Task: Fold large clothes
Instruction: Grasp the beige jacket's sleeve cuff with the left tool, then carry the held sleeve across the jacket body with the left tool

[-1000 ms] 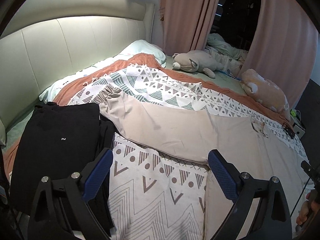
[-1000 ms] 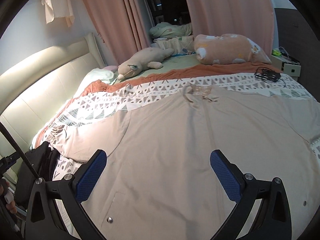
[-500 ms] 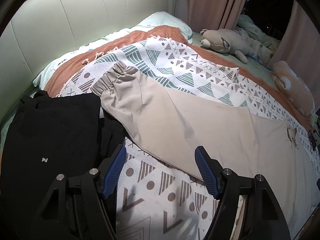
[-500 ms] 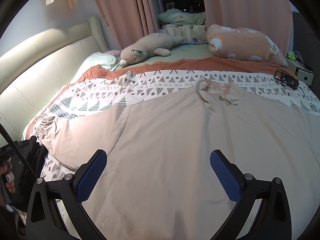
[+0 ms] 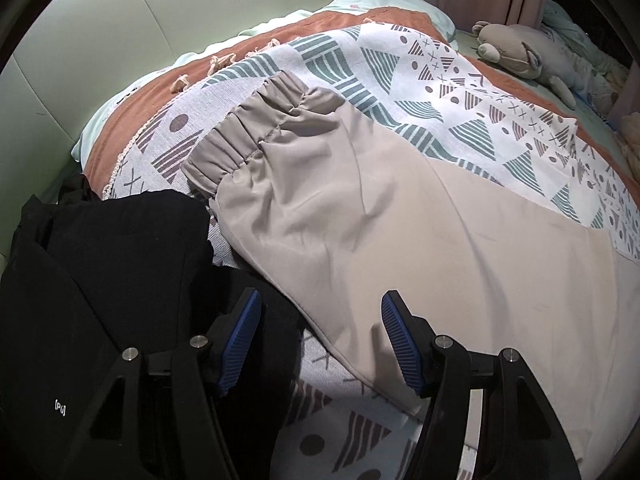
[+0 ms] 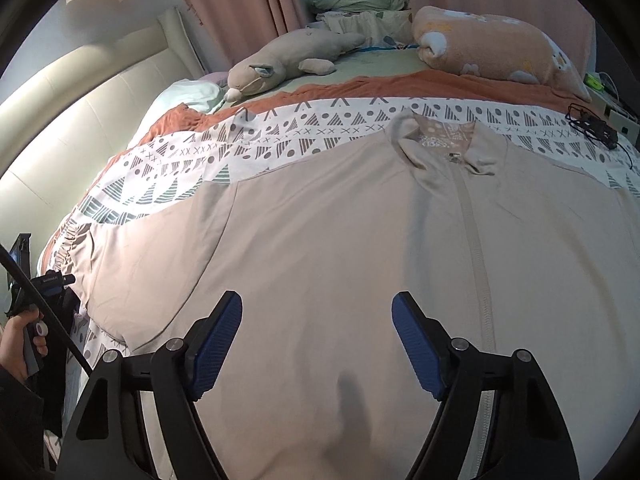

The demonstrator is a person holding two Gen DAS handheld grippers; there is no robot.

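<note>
Jacket: a large beige zip-front jacket of thin smooth fabric (image 6: 360, 232) lies spread flat, front up, across the bed, its collar (image 6: 448, 144) toward the far pillows and the zip line running down toward the right wrist camera.
Sleeve: the jacket's long beige sleeve (image 5: 380, 216) stretches out to the side over the blanket and ends in a gathered elastic cuff (image 5: 252, 120).
Left gripper: the black left gripper with blue ribbed pads (image 5: 320, 344) hovers low over the lower edge of the sleeve; its jaws stand wide apart with nothing between them, one finger over the black garment, the other over beige cloth.
Right gripper: the black right gripper with blue pads (image 6: 316, 344) hangs above the jacket's body, left of the zip; jaws spread wide, holding nothing.
Black garment: a folded black fabric garment with a small white logo (image 5: 100, 272) lies just beside the cuff, its edge touching the sleeve.
Blanket: a white woven blanket with grey and teal geometric patterns (image 5: 420, 64) lies under the jacket, over a rust-orange cover (image 6: 400, 84).
Headboard: a cream padded headboard (image 5: 120, 28) borders the bed.
Toys: a grey plush animal (image 6: 280, 64) and a peach plush pillow (image 6: 500, 44) rest at the far side, near pink curtains (image 6: 240, 0).
Cable: a black cable bundle (image 6: 592, 124) sits on the blanket, well apart from the collar.
</note>
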